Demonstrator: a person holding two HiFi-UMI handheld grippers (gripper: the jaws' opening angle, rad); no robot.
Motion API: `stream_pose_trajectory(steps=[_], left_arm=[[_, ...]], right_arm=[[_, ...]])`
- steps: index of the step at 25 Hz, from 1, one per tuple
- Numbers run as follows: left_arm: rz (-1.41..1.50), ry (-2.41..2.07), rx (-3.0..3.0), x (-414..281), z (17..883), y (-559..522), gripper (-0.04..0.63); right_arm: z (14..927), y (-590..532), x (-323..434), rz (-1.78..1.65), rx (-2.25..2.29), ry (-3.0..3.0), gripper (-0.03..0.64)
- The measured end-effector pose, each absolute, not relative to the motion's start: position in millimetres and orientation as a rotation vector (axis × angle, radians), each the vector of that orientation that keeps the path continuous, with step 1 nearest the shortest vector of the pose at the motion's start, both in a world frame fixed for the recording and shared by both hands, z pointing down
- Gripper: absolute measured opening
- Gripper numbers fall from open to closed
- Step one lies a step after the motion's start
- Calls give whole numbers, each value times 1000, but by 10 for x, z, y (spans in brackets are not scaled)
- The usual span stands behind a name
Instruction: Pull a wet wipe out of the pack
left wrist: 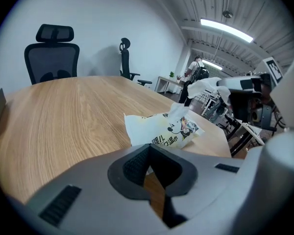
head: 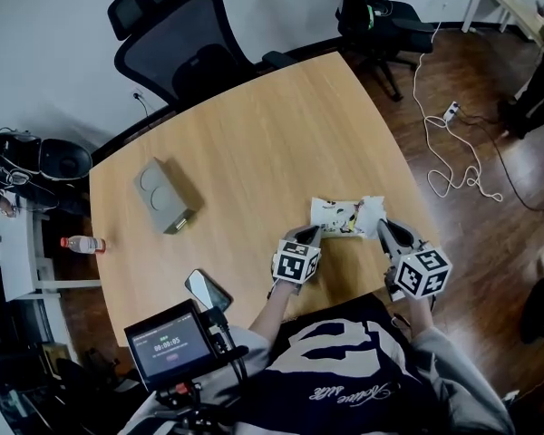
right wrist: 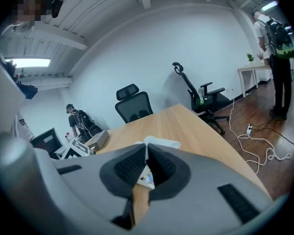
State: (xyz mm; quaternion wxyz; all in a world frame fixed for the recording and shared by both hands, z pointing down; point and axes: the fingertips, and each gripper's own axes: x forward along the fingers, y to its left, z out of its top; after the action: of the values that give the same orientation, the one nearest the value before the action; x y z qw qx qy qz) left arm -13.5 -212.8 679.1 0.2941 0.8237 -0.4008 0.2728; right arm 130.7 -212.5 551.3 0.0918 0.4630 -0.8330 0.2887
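A white wet wipe pack with a cartoon print lies on the wooden table near its front edge. My left gripper is shut on the pack's near left edge; in the left gripper view the pack lies just beyond the closed jaw tips. My right gripper is shut on a white wet wipe that rises from the pack's right end. The wipe sticks out past the closed jaws in the right gripper view, and the left gripper view shows the wipe lifted above the pack.
A grey box sits left of centre on the table, and a phone lies near the front edge. Office chairs stand at the far side. A white cable runs over the floor to the right.
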Motion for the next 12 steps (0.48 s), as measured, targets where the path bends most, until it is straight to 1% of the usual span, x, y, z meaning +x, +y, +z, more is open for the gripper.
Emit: stream_pose_trajectory(steps=[6,12], left_arm=[[599,-1064,2255,-228,6431,-1989,3],[399,-1039,2321,-394,5930,-1789,3]], right_arm=[[5502,-1957,1433,875,1488,-2444,6],[5465,-1651,1296,903,1591,-2434,6]])
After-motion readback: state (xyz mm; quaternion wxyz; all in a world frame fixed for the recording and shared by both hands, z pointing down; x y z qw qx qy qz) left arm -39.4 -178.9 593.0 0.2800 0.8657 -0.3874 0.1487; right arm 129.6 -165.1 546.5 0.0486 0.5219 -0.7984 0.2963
